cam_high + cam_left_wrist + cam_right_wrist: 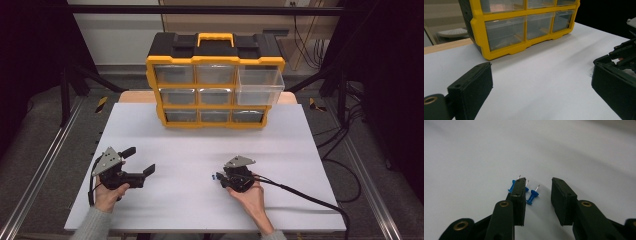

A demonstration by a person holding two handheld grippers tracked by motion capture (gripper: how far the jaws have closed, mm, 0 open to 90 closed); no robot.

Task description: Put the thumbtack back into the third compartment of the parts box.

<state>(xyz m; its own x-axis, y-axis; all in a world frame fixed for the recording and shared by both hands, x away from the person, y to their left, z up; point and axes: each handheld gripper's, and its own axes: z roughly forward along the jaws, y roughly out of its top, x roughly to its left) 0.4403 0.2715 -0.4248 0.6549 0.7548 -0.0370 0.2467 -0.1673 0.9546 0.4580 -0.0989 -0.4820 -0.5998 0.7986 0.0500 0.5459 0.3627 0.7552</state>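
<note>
Reaching for the blue push pins (532, 195) on the white tabletop (200, 150), the right gripper (537, 191) has its jaws apart, with one pin lying between them and nothing pinched yet. The left gripper (137, 162) rests wide open and holds nothing. Next the right jaws should squeeze one pin, maybe for the pulled-out drawer (260, 86) of the yellow box (215, 65).

Even overhead light, soft shadows, dark surroundings, slight blur.
</note>
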